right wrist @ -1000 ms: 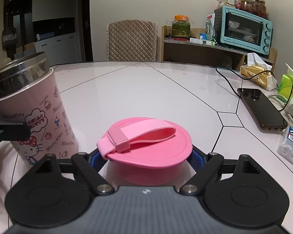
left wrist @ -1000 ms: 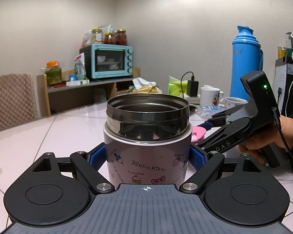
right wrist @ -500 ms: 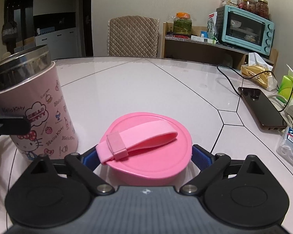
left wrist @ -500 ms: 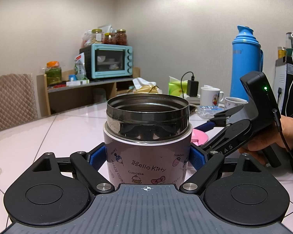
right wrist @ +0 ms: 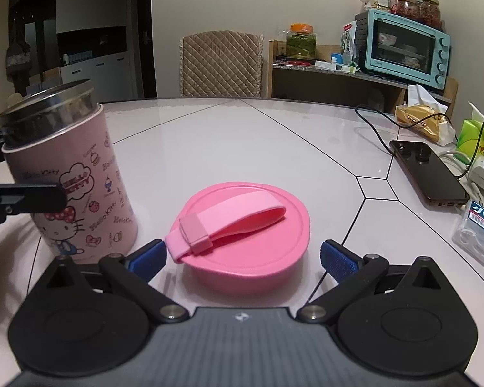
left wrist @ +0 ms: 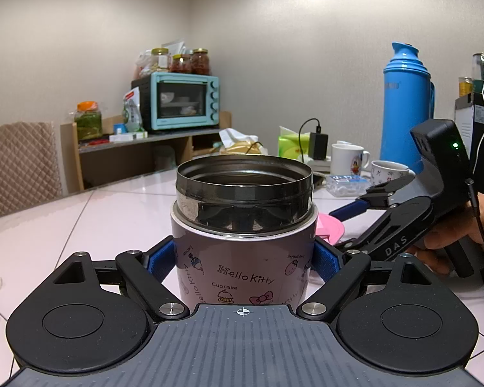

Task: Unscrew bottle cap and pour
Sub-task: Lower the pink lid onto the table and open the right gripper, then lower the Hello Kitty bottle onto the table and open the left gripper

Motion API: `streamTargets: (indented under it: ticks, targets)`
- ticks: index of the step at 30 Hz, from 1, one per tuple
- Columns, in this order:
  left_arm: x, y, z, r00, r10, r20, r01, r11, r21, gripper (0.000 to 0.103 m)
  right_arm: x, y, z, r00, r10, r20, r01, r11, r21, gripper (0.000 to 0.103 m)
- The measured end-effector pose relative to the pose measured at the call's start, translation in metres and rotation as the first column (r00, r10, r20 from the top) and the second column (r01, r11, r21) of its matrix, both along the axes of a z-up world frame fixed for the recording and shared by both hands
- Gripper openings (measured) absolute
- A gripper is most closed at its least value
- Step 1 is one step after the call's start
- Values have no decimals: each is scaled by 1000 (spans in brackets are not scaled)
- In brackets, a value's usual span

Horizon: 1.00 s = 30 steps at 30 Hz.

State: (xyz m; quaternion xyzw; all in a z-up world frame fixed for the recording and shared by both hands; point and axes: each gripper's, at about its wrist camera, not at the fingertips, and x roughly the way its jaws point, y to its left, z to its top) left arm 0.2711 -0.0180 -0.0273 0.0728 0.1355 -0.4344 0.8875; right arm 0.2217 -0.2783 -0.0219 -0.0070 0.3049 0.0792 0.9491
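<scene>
Two "Hello Kitty" prints, pink bottle point(right wrist: 77, 180)

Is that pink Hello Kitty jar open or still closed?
Open. The jar shows a bare steel rim, and its pink lid lies flat on the table beside it.

A glossy white table point(right wrist: 242, 135) with thin dark seam lines carries everything. A pink cartoon-printed steel-rimmed jar point(right wrist: 71, 180) stands upright on it at the left. Just beside it lies a round pink plastic lid with a loop strap point(right wrist: 245, 225), flat on the tabletop. Toward the right edge rest a dark smartphone point(right wrist: 426, 171) with a black cable, a clear plastic box point(right wrist: 477, 235), and two white mugs point(left wrist: 348, 159).
</scene>
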Motion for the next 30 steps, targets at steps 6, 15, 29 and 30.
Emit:
streamTargets:
  ticks: [6, 15, 29, 30]
  targets:
    - [0, 0, 0, 1000, 0, -1, 0, 1000, 0, 90, -8, -7, 3, 1000, -5, 15, 5, 1000, 23, 103]
    - [0, 0, 0, 1000, 0, -1, 0, 1000, 0, 90, -21, -12, 7, 999, -4, 37, 2, 999, 52, 103]
    - [0, -2, -1, 1000, 14, 11, -14, 1000, 11, 93, -39, -14, 15, 997, -15, 71, 9, 997, 77, 103]
    - [0, -2, -1, 1000, 18, 12, -18, 1000, 11, 93, -40, -14, 16, 997, -15, 72, 10, 997, 78, 103]
